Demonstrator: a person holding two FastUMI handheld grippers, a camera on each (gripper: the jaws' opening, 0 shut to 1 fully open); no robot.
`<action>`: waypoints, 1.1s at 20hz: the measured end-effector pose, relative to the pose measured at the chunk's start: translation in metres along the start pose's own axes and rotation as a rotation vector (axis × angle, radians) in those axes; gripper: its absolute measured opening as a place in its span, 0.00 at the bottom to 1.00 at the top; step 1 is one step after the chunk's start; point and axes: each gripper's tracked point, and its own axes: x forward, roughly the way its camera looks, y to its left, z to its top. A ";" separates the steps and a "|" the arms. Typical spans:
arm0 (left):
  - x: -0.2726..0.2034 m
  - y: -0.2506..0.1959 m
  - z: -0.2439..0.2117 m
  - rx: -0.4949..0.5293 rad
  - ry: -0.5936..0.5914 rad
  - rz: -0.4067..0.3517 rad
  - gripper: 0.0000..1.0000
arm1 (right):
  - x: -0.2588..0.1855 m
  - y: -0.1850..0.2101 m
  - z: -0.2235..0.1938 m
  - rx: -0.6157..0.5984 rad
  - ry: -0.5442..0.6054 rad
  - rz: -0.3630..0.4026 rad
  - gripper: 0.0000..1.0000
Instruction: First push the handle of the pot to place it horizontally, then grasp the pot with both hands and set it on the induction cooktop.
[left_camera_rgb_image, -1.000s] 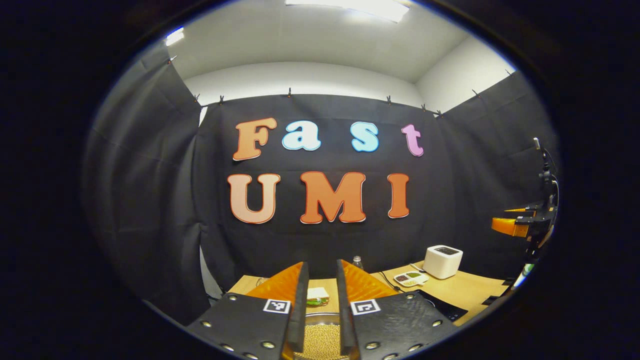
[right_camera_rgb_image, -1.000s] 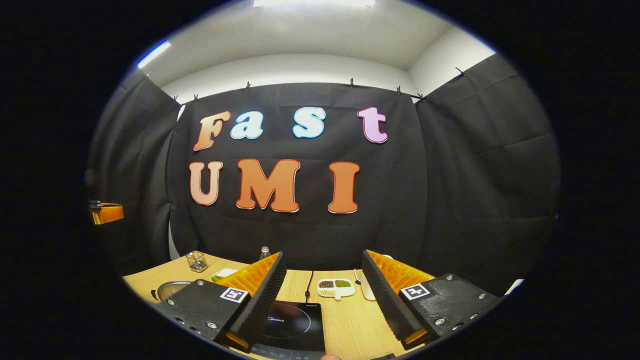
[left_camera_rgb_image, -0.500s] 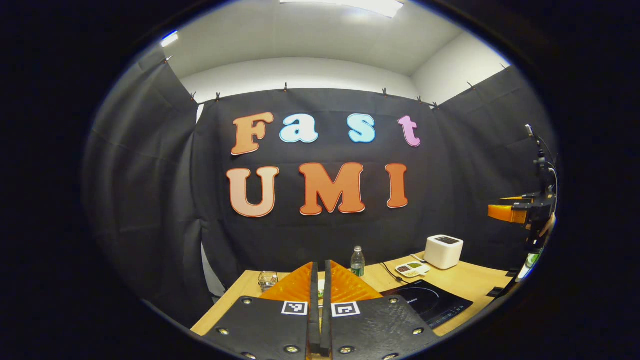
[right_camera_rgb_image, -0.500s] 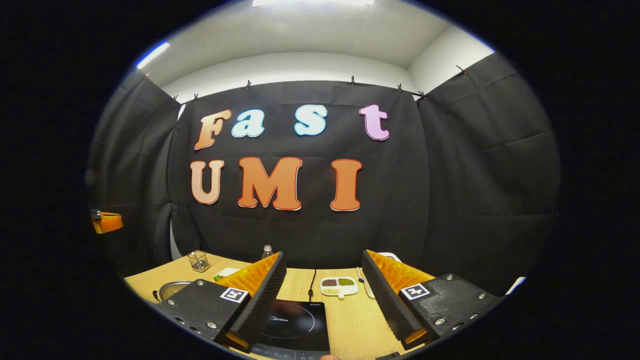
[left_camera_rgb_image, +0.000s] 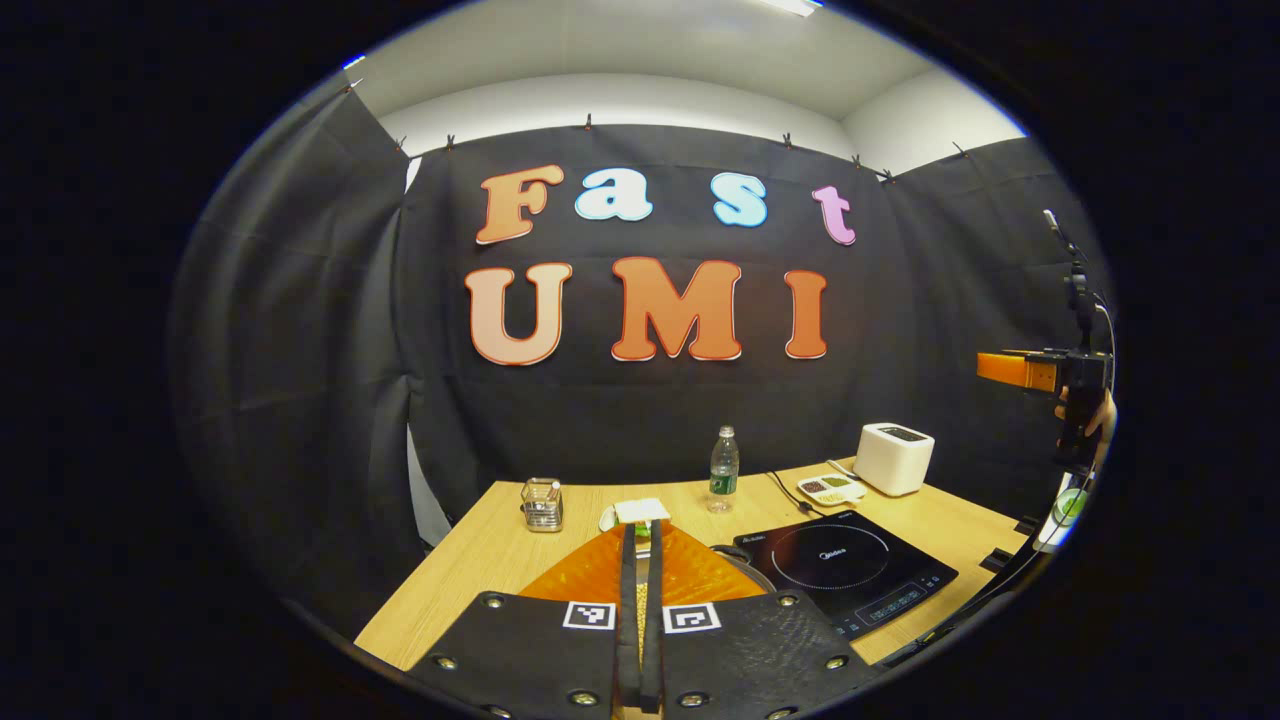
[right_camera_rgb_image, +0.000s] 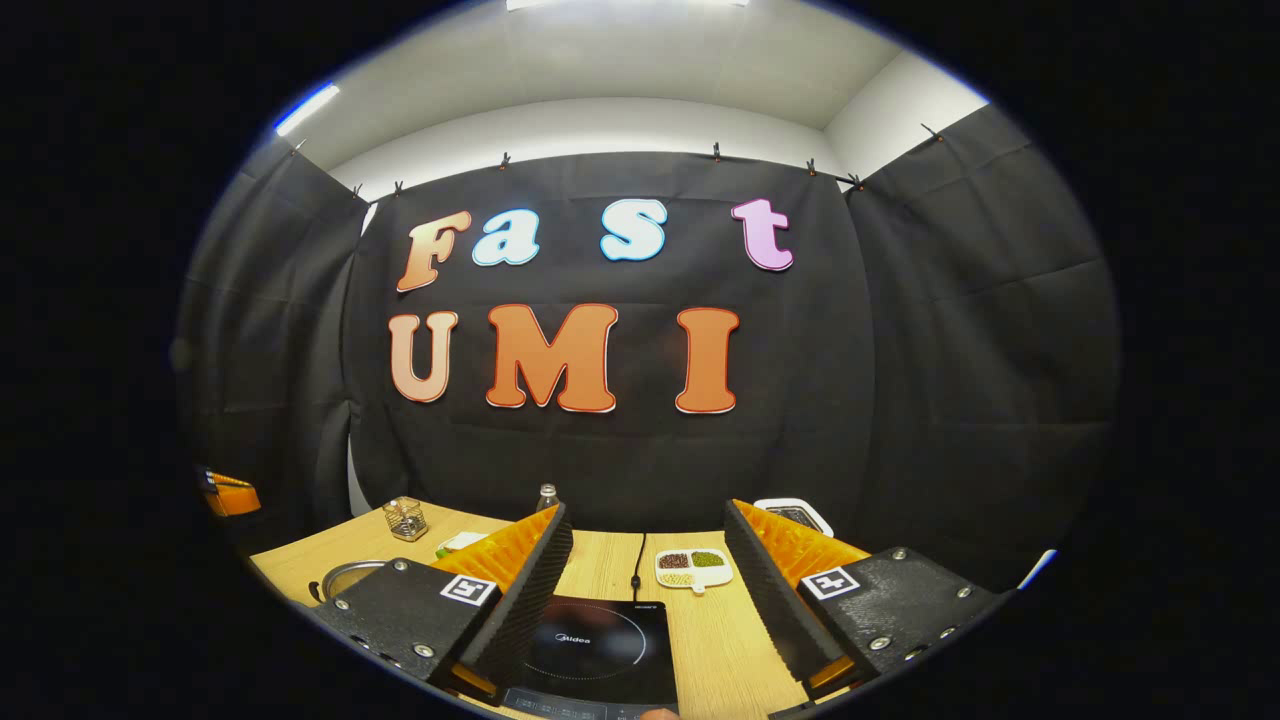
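Both grippers above the table
Left gripper (left_camera_rgb_image: 640, 560) jaws pressed together, empty; right gripper (right_camera_rgb_image: 648, 560) jaws wide, induction cooktop (right_camera_rgb_image: 598, 650) at 6 o'clock.

The surface (left_camera_rgb_image: 480, 560) is pale wood with a fine grain. On it lies a black cooktop (left_camera_rgb_image: 850, 565) with a thin pale ring drawn on its glass. Behind it stands a white toaster (left_camera_rgb_image: 893, 458) with a dark top, and beside that a white dish (right_camera_rgb_image: 693, 567) holding brown, green and yellowish heaps. A clear bottle (left_camera_rgb_image: 723, 470) wears a green label. The pot (right_camera_rgb_image: 345, 578) is bare silvery metal.
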 end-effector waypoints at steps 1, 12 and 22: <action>0.000 0.003 -0.010 -0.004 0.019 0.006 0.02 | 0.002 0.002 -0.002 -0.001 0.002 0.005 0.95; -0.014 0.014 -0.115 -0.064 0.230 0.036 0.03 | 0.016 0.015 -0.019 -0.022 0.022 0.023 0.95; -0.032 0.029 -0.196 -0.153 0.389 0.087 0.02 | 0.021 0.031 -0.032 -0.020 0.035 0.047 0.95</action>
